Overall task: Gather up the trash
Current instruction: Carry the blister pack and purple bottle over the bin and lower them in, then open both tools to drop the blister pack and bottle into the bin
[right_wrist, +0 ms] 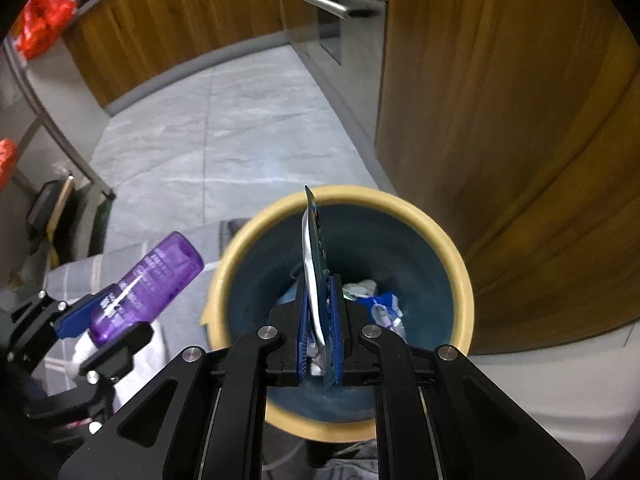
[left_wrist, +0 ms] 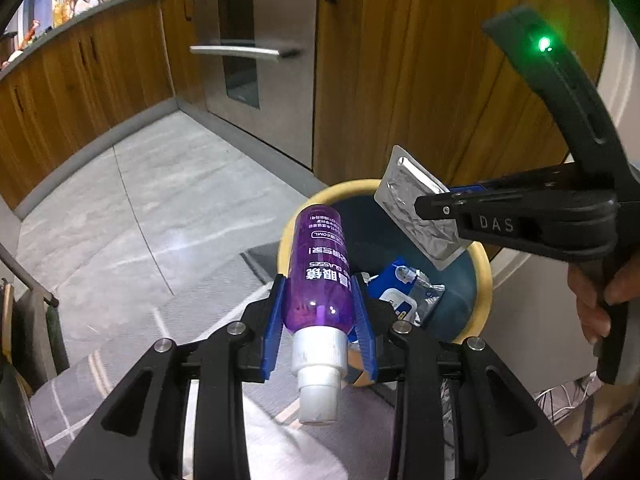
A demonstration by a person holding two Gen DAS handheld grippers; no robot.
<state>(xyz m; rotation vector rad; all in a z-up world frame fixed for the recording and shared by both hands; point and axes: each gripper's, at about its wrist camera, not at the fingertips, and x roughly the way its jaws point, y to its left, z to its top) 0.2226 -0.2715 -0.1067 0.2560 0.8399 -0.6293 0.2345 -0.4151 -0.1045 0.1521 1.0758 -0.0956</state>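
Observation:
My left gripper [left_wrist: 319,292] is shut on a purple spray bottle [left_wrist: 318,264] with a white cap, held at the near left rim of a bin [left_wrist: 486,276] with a yellow rim and dark blue inside. My right gripper [right_wrist: 320,280] is shut on a flat silver blister pack [right_wrist: 312,240], held edge-on over the bin's [right_wrist: 460,276] opening. The pack [left_wrist: 416,208] and right gripper [left_wrist: 424,210] also show in the left wrist view, the bottle [right_wrist: 152,280] and left gripper [right_wrist: 106,312] in the right wrist view. Blue and white wrappers [right_wrist: 380,304] lie inside the bin.
Wooden cabinets [right_wrist: 500,100] stand right behind the bin. A steel oven [left_wrist: 256,48] is set in the cabinets further left. Grey tiled floor [right_wrist: 220,128] stretches beyond. A grey patterned cloth [left_wrist: 120,340] lies left of the bin. A metal-legged rack [right_wrist: 60,140] stands at left.

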